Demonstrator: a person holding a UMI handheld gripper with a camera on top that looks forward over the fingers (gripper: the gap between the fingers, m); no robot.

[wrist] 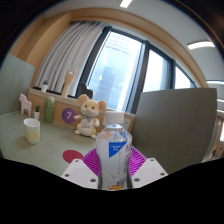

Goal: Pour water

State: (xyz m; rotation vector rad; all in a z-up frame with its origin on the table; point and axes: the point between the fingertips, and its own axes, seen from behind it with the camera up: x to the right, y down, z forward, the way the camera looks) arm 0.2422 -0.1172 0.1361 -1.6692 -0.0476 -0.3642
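Over table [20, 135], level gripper [115, 165] clamps bottle [116, 150].

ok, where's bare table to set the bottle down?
The gripper is shut on the bottle. Bare table runs between the cup and the fingers, with the pink disc at its near edge. Crowded along the sill: plush toy, green bottle, small figures.
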